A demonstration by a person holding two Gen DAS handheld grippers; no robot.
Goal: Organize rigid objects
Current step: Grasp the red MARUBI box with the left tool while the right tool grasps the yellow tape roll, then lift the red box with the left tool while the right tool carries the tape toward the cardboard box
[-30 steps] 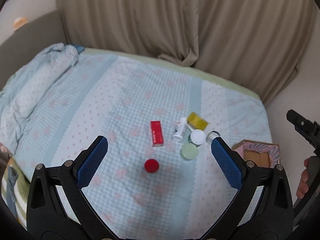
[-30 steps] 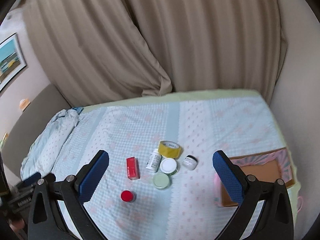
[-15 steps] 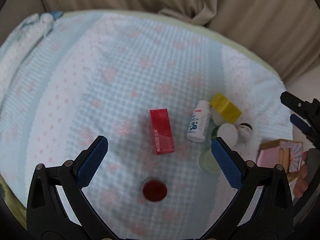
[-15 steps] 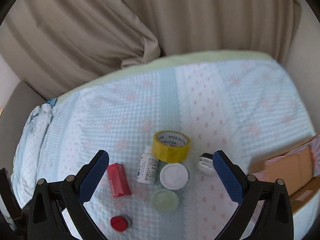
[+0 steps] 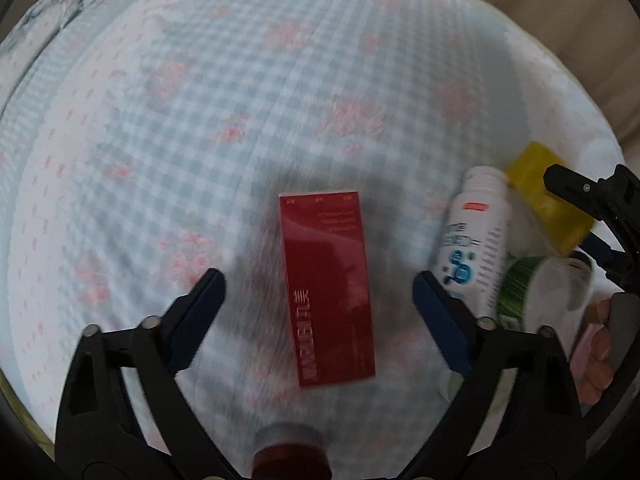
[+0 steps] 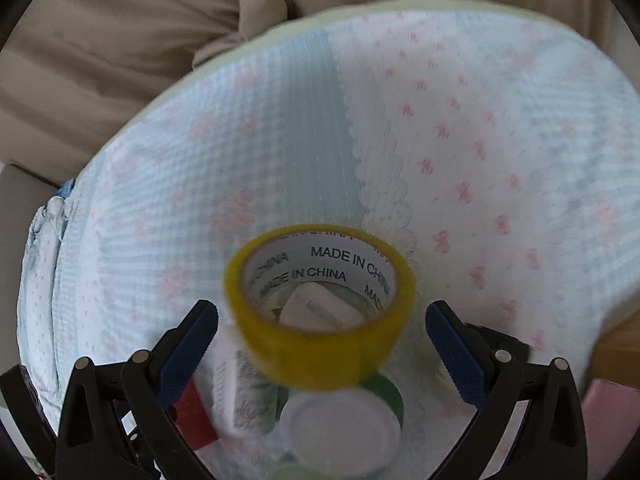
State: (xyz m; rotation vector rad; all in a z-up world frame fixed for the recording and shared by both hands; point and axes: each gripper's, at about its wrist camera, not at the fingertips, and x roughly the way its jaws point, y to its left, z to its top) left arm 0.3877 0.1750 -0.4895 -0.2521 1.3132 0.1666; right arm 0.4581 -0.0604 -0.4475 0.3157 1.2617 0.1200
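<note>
In the left wrist view my left gripper (image 5: 318,300) is open, low over the bed, with a red box (image 5: 328,292) lying flat between its fingers, untouched. A red-capped jar (image 5: 290,456) sits just below it. A white bottle (image 5: 476,248), yellow tape roll (image 5: 548,200) and green jar with white lid (image 5: 536,292) lie to the right. In the right wrist view my right gripper (image 6: 322,344) is open around the yellow tape roll (image 6: 320,312), which leans on the white bottle (image 6: 244,392) and white-lidded jar (image 6: 340,428).
The objects lie on a blue-and-pink checked bedspread (image 5: 200,120). Beige curtains (image 6: 120,40) hang behind the bed. A cardboard and pink box (image 6: 612,380) sits at the right edge. A rumpled blanket (image 6: 44,260) lies at the far left.
Both grippers have dropped down close to the bed. The left one now straddles the red box, the right one now straddles the yellow tape roll. Both stay open.
</note>
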